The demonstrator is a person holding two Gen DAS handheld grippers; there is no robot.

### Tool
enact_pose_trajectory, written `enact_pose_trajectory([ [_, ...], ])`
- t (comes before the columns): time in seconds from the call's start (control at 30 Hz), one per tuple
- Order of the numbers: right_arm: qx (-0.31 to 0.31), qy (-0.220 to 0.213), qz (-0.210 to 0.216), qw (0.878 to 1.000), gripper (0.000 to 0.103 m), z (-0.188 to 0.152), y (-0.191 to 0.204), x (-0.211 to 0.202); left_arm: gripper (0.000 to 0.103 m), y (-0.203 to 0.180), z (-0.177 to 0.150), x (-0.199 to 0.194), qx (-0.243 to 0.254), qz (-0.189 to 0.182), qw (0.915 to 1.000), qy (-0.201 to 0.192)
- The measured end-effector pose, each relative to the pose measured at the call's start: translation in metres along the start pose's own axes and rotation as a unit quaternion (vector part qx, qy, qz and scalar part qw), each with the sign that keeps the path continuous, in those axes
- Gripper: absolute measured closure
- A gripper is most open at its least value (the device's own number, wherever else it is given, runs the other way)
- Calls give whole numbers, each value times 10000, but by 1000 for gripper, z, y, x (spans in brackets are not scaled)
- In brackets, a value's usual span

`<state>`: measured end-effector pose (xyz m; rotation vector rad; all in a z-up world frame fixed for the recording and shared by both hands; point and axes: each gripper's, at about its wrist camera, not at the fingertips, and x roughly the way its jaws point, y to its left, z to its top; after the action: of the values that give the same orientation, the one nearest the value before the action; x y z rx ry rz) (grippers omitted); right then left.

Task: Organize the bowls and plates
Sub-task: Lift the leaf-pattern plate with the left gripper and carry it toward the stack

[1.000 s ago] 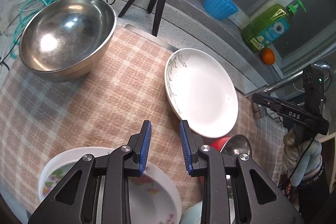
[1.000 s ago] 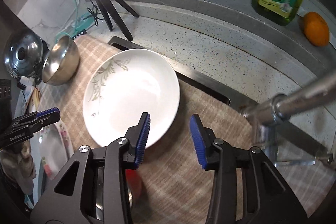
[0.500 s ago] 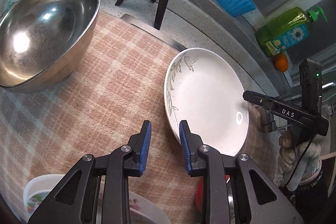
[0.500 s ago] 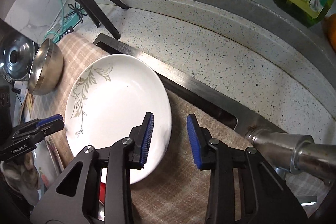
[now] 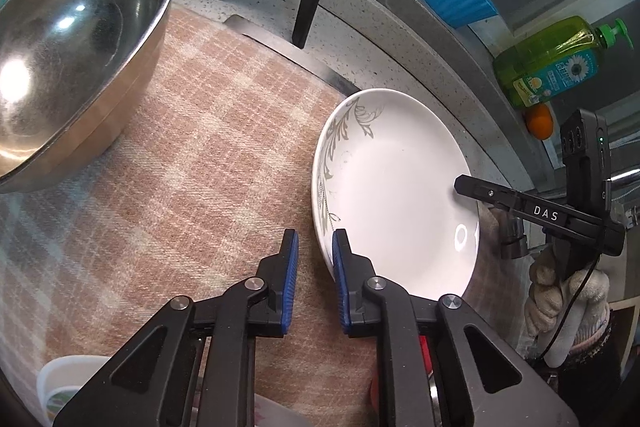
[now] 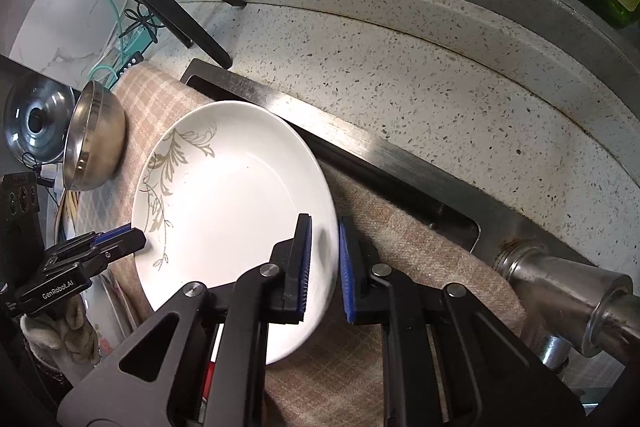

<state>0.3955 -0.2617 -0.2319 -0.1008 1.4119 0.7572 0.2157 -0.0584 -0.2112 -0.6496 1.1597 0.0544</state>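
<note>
white plate (image 6: 236,199) grey leaf motif; plaid beige cloth (image 5: 208,155); steel bowl (image 5: 68,47)

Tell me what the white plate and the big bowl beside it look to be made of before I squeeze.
The white plate looks like glazed ceramic: glossy highlights and a printed grey vine pattern. The big bowl looks like stainless steel, with a mirror-like, faintly scuffed inside. Both sit on a woven plaid cloth.

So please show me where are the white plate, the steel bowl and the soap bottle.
white plate (image 6: 240,203), right wrist view, bare centre.
steel bowl (image 5: 72,39), left wrist view, inner wall.
soap bottle (image 5: 552,63), left wrist view, green body.
</note>
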Motion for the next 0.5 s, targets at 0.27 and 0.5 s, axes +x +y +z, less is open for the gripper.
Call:
enact_pose_trajectory([
  [0.27,7,-8,-39,10000,90,-1,3,-1,93,-11,3,6,177,118,9998,50],
  [0.5,-10,-64,-79,9999,90,-2,9,-6,93,-8,8,-1,205,232,9995,-53],
])
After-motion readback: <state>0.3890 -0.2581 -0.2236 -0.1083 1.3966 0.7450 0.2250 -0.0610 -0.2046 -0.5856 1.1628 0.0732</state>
